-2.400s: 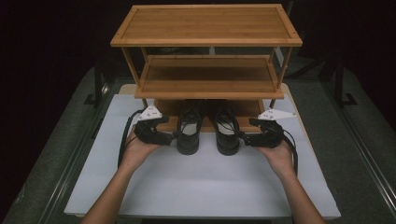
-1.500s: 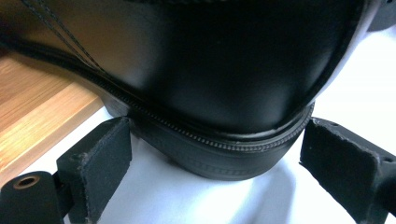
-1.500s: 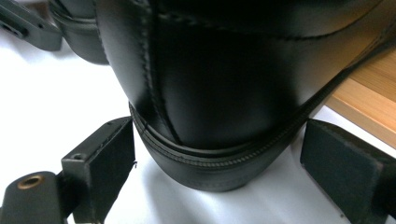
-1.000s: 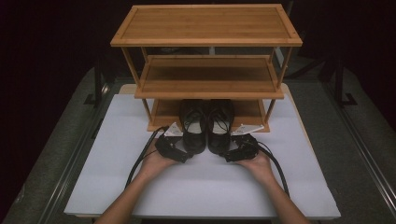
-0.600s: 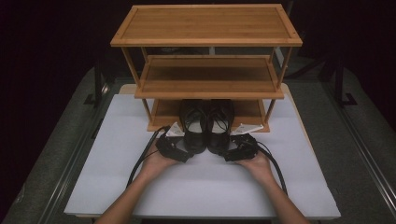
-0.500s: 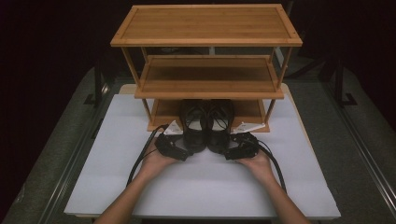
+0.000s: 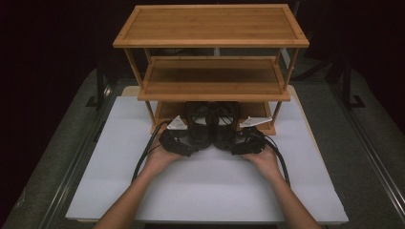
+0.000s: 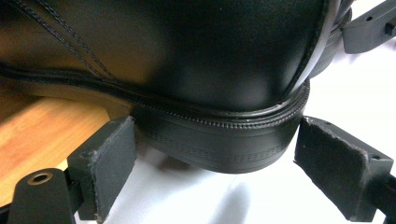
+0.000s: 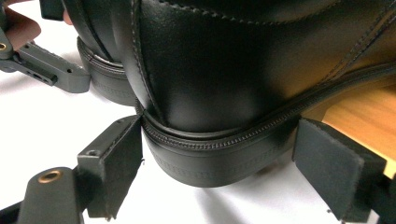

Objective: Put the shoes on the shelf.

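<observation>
A three-tier wooden shoe rack point(image 7: 210, 62) stands at the far side of a white desk point(image 7: 205, 191). Two black leather shoes sit side by side at the rack's lowest shelf point(image 7: 260, 112), toes in under the middle shelf, heels sticking out over the front edge toward the person.

The left tool point(image 7: 179, 142) sits just in front of the rack, at the heel of the left shoe point(image 7: 199, 125). In the left gripper view its jaws stand spread on either side of that heel point(image 8: 219, 144); the left pad point(image 8: 109, 158) looks to be at or just touching the sole, while the right pad point(image 8: 336, 163) stands a little clear of it.

The right tool point(image 7: 246, 142) mirrors it at the heel of the right shoe point(image 7: 225, 125). In the right gripper view its jaws are spread around the heel point(image 9: 210, 154), the left pad point(image 9: 116, 158) close against the sole edge and the right pad point(image 9: 334, 163) apart from it. Neither shoe is pinched.
</observation>
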Demonstrator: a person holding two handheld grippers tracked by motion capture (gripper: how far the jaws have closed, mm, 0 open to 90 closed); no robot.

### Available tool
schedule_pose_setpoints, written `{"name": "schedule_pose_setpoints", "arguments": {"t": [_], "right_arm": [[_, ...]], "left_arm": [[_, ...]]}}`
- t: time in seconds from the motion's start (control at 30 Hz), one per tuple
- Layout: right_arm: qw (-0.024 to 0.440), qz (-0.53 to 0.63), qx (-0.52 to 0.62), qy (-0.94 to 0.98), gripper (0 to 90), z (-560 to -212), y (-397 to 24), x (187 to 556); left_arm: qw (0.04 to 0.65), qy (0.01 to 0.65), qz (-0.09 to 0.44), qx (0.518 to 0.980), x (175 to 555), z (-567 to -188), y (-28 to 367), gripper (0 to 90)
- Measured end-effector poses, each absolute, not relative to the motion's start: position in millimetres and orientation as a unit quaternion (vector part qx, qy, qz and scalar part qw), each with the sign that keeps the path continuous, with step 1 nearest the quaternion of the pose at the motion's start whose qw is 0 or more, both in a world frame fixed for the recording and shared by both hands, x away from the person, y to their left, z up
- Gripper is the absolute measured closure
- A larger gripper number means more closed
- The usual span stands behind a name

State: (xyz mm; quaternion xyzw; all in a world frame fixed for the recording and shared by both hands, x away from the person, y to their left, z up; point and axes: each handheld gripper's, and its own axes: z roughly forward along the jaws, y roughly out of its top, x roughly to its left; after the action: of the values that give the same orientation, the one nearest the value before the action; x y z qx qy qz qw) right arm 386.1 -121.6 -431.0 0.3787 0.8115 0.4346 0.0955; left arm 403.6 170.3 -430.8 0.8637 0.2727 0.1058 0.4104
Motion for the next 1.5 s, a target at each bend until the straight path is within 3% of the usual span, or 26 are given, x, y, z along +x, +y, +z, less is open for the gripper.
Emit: {"name": "schedule_pose_setpoints", "arguments": {"t": [0.17, 0.3, 0.47, 1.2, 1.5], "right_arm": [[0.103, 0.435, 0.383, 0.808, 16.6, -429.7, -122.3, 397.2], [0.135, 0.433, 0.378, 0.807, 23.4, -424.1, -120.6, 401.1], [0.141, 0.426, 0.388, 0.805, 23.7, -431.8, -120.2, 412.6], [0.189, 0.415, 0.396, 0.797, 23.7, -435.7, -111.0, 448.1], [0.170, 0.416, 0.418, 0.790, 23.4, -438.6, -113.0, 449.1]], "left_arm": [[0.419, 0.277, 0.105, 0.858, 414.8, -431.0, 169.3, 12.7], [0.416, 0.269, 0.121, 0.860, 424.6, -427.3, 165.4, 12.8], [0.384, 0.271, 0.128, 0.873, 435.7, -432.5, 156.5, 12.8], [0.370, 0.295, 0.133, 0.871, 473.5, -440.1, 153.2, 13.9], [0.373, 0.304, 0.127, 0.867, 474.3, -442.5, 154.4, 14.2]]}}
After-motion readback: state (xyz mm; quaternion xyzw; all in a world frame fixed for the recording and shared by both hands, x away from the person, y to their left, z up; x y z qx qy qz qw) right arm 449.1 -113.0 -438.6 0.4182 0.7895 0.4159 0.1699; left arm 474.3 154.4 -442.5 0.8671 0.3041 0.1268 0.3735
